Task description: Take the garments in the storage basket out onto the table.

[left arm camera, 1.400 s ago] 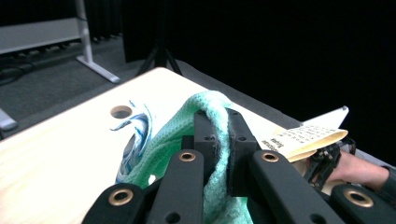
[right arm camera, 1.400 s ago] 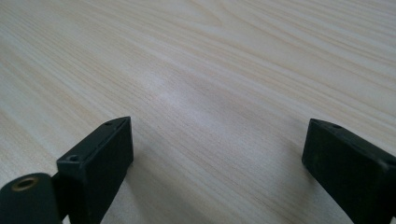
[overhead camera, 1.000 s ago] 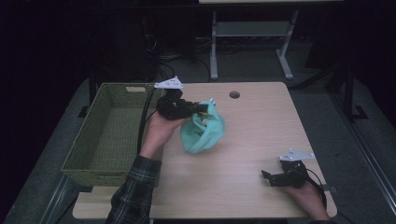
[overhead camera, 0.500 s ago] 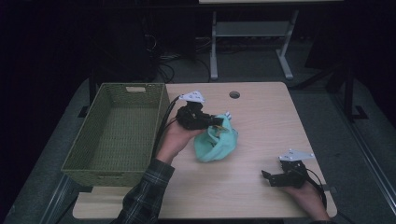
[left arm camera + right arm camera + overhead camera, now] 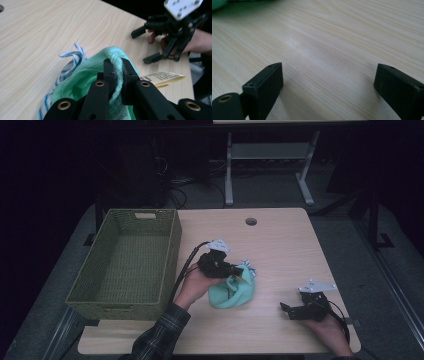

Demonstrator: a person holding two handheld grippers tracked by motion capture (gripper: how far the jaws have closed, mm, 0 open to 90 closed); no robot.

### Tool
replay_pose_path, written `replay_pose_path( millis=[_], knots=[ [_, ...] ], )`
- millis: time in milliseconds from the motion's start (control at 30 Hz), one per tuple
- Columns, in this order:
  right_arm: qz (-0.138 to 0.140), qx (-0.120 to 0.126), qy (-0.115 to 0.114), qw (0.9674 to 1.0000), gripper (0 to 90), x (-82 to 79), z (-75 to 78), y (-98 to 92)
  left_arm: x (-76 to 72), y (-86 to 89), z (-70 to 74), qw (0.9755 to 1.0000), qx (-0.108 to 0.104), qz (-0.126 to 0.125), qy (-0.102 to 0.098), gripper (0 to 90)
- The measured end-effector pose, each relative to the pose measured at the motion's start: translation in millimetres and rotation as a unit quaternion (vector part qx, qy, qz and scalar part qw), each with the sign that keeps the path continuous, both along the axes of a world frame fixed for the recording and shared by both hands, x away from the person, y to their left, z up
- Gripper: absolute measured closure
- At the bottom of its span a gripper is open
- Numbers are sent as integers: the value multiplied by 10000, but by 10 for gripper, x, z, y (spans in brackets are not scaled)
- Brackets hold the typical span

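Note:
A mint green cloth (image 5: 234, 292) with a blue-and-white striped edge (image 5: 72, 56) and a paper label (image 5: 162, 77) lies bunched on the wooden table (image 5: 280, 250), just right of the basket. My left gripper (image 5: 241, 271) is shut on a fold at the top of the cloth; in the left gripper view the jaws (image 5: 118, 62) pinch the green fabric between them. My right gripper (image 5: 289, 311) rests near the table's front right with its jaws wide open (image 5: 329, 80) and only bare wood between them. It also appears across the table in the left gripper view (image 5: 147, 43).
A green woven basket (image 5: 142, 211), with nothing inside, stands on the left of the table, next to the left hand. A round cable hole (image 5: 251, 221) sits at the far middle. Bare wood lies between the cloth and the right gripper.
My left gripper has carried the cloth rightward, away from the basket, and down; the cloth now rests bunched on the table. The right gripper has stayed put.

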State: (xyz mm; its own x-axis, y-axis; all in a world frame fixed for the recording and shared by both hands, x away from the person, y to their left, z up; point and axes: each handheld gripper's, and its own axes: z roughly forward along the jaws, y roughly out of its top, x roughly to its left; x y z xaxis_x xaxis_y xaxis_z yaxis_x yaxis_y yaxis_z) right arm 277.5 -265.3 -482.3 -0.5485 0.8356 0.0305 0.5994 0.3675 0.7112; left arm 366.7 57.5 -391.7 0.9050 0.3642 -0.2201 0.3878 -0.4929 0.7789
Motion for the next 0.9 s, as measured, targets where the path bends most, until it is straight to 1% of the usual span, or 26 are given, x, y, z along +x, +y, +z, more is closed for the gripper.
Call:
replay_pose_path(
  millis=[100,267,333,400,467,500,533,600,667,700,733,800,867,900],
  knots=[
    [-3,2,0,10000,82,0,0,0,-9,-18,-71,9999,161,21,-33,842],
    [-1,0,0,10000,82,0,0,0,-33,-60,-184,9995,304,12,36,836],
    [1,-2,-2,10000,82,0,0,0,-55,-86,-247,9991,432,30,20,833],
    [0,-2,-7,10000,83,0,0,0,-69,-99,-316,9984,566,27,54,822],
    [0,-2,-7,10000,82,0,0,1,-80,-104,-379,9978,644,51,117,812],
    [0,-2,-6,10000,82,0,0,1,-81,-97,-400,9975,688,48,118,801],
    [-2,-2,-4,10000,82,0,0,1,-92,-97,-419,9977,645,100,168,785],
    [-2,-1,-4,10000,83,0,0,1,-110,-78,-414,9975,664,158,158,718],
    [-3,-1,-3,10000,82,0,0,1,-141,-40,-368,9976,648,229,111,635],
    [-1,-1,-2,10000,82,0,0,1,-159,-11,-335,9976,646,248,55,597],
    [0,-1,-1,10000,82,0,0,0,-181,21,-302,9977,607,293,22,569],
    [-2,0,-1,10000,82,0,0,1,-215,93,-237,9978,533,393,-23,533],
    [-1,-1,-1,10000,82,0,0,0,-234,179,-177,9976,492,478,-112,521],
    [0,0,0,10000,82,0,0,0,-243,222,-156,9975,458,526,-119,520]
  ],
)
